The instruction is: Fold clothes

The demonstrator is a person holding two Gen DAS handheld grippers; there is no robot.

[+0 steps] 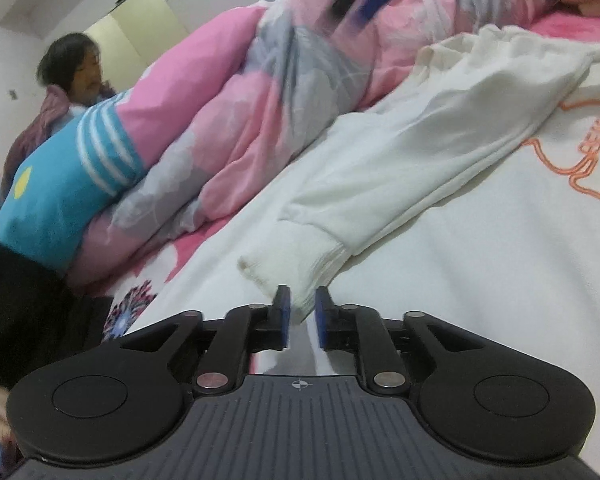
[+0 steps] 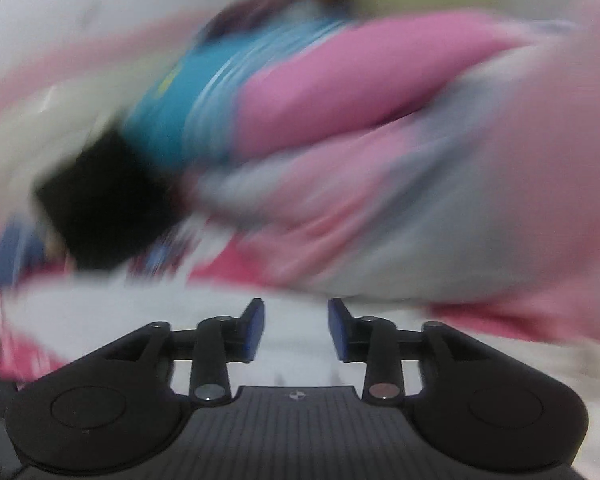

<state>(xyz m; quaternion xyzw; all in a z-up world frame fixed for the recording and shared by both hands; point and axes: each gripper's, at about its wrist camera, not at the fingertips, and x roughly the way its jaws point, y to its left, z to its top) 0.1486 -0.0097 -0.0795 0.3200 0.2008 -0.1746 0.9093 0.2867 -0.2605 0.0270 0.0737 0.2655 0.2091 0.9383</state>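
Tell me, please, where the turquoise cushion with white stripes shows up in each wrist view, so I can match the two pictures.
Left wrist view: the turquoise cushion lies at the left edge, halfway down, against the pink quilt.
Right wrist view: the turquoise cushion sits left of centre in the upper half, blurred by motion.
Shared landmark: the pink quilt, directly right of the cushion in both views.

Each tool, left [image 1: 302,300] and right [image 2: 296,312], is matte black: blue pads [image 1: 285,312] on two slim fingers, silver rivets [image 1: 211,380] at the linkage pivots, round discs at four and eight o'clock, a ribbed deck bearing a white crosshair mark [image 1: 299,385].
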